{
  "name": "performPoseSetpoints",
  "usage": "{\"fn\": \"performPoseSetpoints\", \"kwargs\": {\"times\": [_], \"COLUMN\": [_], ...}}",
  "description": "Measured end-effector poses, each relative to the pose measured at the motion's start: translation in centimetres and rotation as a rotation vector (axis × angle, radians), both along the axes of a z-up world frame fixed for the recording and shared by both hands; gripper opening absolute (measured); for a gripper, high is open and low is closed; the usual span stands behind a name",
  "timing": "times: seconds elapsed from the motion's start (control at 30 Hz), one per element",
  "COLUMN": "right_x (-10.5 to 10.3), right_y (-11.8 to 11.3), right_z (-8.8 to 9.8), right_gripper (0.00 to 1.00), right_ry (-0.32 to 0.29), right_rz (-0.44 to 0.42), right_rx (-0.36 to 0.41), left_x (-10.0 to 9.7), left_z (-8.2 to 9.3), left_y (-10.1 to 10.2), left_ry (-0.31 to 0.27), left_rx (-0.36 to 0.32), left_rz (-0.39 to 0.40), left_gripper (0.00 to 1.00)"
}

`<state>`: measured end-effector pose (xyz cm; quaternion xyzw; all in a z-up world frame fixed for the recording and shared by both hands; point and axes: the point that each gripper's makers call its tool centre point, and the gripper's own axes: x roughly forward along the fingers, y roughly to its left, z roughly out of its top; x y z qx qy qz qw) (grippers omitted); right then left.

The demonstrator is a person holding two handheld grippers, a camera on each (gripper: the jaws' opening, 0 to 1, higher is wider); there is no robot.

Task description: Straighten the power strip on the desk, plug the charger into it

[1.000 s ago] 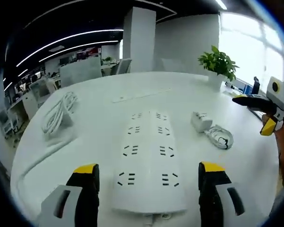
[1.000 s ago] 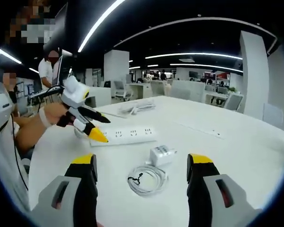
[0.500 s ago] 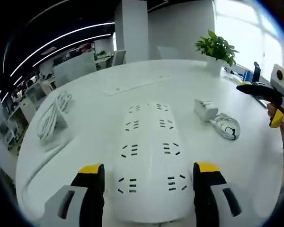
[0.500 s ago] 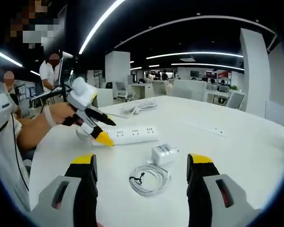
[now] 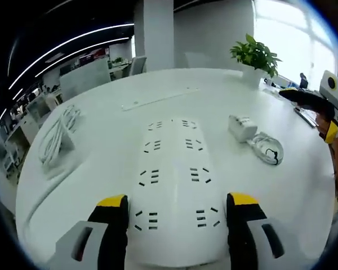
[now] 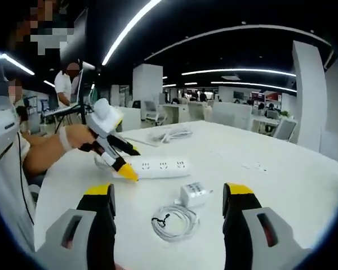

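Observation:
A white power strip [image 5: 173, 169] lies flat on the round white desk and runs away from me. My left gripper [image 5: 177, 201] is open, its yellow-tipped jaws straddling the strip's near end without closing on it. The right gripper view has that left gripper [image 6: 128, 163] at the left end of the strip [image 6: 158, 166]. A white charger [image 5: 240, 127] with its coiled cable [image 5: 266, 150] rests to the strip's right. My right gripper [image 6: 169, 191] hangs open above the charger [image 6: 192, 194] and cable [image 6: 172, 220], holding nothing. It also enters at the right as the right gripper [image 5: 312, 112].
A bundle of thick white cord [image 5: 55, 136] lies at the desk's left. A flush socket bar [image 5: 158, 100] is set in the desktop farther back. A potted plant [image 5: 256, 53] stands at the far edge. A hand [image 6: 62, 143] holds the left gripper.
My left gripper has moved forward and down, so its jaws now flank the strip's near end. The right gripper has hardly moved.

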<state>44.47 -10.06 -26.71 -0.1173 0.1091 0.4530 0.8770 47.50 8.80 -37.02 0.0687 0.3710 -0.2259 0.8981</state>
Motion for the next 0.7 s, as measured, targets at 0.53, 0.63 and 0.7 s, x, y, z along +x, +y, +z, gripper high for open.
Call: {"fn": "performPoseSetpoints", "kwargs": {"times": [0.53,0.63,0.7], "right_x": [4.7,6.6,6.8], "right_y": [6.2,7.3,8.2], "right_z": [3.6,3.1,2.5], "right_gripper": [0.69,0.67,0.72], "right_ry": [-0.167,-0.205,-0.199], "right_rz": [0.304,0.318,0.368], "right_rx": [-0.243,-0.360,-0.411], "left_x": [0.1,0.1,0.2], "left_z": [0.1,0.1,0.1], "left_y": [0.0,-0.1,-0.1], "left_ry": [-0.017,-0.028,-0.036], "left_rx": [-0.011,-0.016,-0.025], "left_rz": [-0.015,-0.017,-0.018], "left_gripper": [0.71,0.71,0.71]}}
